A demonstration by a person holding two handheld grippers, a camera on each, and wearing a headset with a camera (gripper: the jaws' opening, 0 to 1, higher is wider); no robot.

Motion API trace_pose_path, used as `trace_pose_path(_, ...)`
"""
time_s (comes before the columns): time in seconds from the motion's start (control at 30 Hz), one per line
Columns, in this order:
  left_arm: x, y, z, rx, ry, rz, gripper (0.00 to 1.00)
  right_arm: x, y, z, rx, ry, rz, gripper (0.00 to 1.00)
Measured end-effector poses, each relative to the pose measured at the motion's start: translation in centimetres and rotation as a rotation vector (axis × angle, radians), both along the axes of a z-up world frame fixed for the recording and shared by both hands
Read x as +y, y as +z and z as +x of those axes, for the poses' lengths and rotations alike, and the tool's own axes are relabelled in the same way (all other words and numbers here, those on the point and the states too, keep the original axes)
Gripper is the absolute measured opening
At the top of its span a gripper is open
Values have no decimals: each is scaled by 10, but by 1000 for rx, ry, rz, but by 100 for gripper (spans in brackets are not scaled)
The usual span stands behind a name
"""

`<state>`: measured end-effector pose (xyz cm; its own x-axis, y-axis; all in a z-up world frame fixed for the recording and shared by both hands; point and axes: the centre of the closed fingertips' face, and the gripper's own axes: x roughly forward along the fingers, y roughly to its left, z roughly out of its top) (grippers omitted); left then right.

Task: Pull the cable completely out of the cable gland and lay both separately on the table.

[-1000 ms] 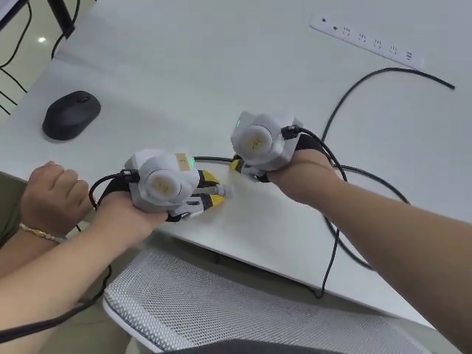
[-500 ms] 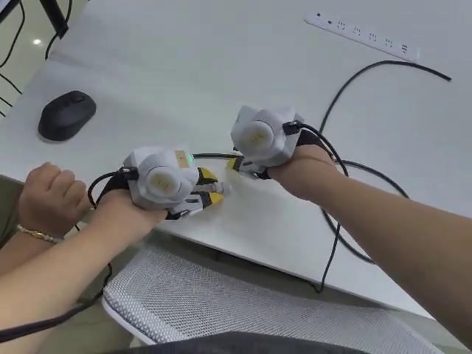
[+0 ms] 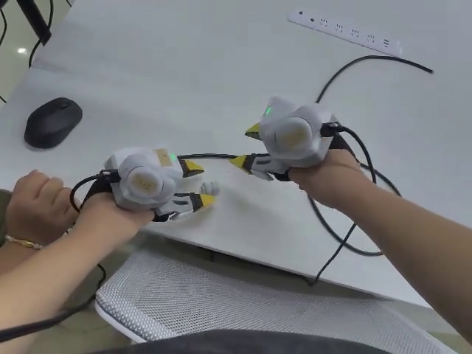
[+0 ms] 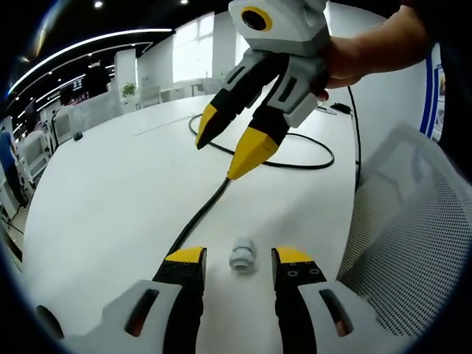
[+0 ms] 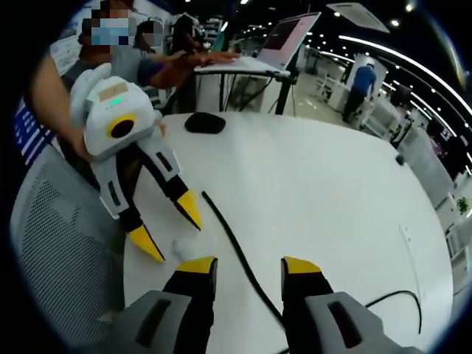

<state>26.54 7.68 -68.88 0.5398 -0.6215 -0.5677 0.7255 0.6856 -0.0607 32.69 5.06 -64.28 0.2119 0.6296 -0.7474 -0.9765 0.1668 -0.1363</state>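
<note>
**Gland and cable lie apart by the desk's near edge; both grippers open**

At the far left a black mouse (image 3: 51,122) sits on the white desk (image 3: 192,66), close to its left edge. Another person's fist (image 3: 33,206) rests just off the near edge.

The left gripper (image 3: 199,183) is held right at that near edge. Its fingers (image 4: 186,259) are spread apart and hold nothing. In the left gripper view the small white cable gland (image 4: 241,255) lies on the desk between them, touching neither one. In the head view it sits just beside the nearer yellow tip. Only a thin strip of desk separates it from the edge, and a mesh chair (image 3: 184,295) is below.

The black cable (image 3: 210,156) lies flat on the far side of the gland, clear of it. Its free end is beside the left gripper's farther finger. From there it runs right, toward the right gripper (image 3: 246,146). That gripper's fingers are also apart. The right gripper view shows the cable passing along the desk between the two tips, unclamped.

To the right of that gripper, black leads (image 3: 346,236) loop across the desk, and one drops over the near edge. Beyond both grippers the desk is wide and bare up to the white power strip (image 3: 346,33) at the far right.
</note>
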Motion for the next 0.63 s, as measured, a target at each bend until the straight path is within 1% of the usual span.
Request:
trace_pose_path(0.03, 0, 2, 0, -2, 3, -5, 40, -3, 7, 1, -2, -16, 22, 33)
trace_pose_path(0.1, -1, 5, -2, -2, 3, -3, 43, -10, 16, 2, -4, -36, 44, 34)
trace_pose_path(0.17, -1, 11, -3, -6, 9, -17, 44, -15, 25, 2, -5, -56, 66, 35)
trace_pose_path(0.2, -2, 16, -3, -10, 12, -36, 45, -20, 33, 4, -32, -74, 84, 34)
trace_pose_path(0.33, -2, 29, -3, -15, 30, -69, 50, -40, 51, -5, -22, -117, 129, 35)
trace_pose_path(0.4, 1, 34, -2, -19, 42, -68, 55, -52, 59, -9, -28, -138, 146, 36)
trace_pose_path(0.47, 3, 41, -4, -26, 51, -68, 56, -62, 63, -12, -30, -159, 157, 37)
trace_pose_path(0.5, 4, 47, -6, -25, 60, -84, 56, -70, 68, -16, -24, -177, 174, 38)
trace_pose_path(0.53, 3, 49, -7, -23, 62, -91, 57, -76, 70, -18, -20, -191, 184, 39)
trace_pose_path(0.57, 3, 55, -9, -19, 67, -104, 58, -84, 71, -21, -9, -209, 190, 41)
trace_pose_path(0.63, 2, 61, -14, -17, 62, -111, 62, -97, 72, -29, 20, -246, 210, 46)
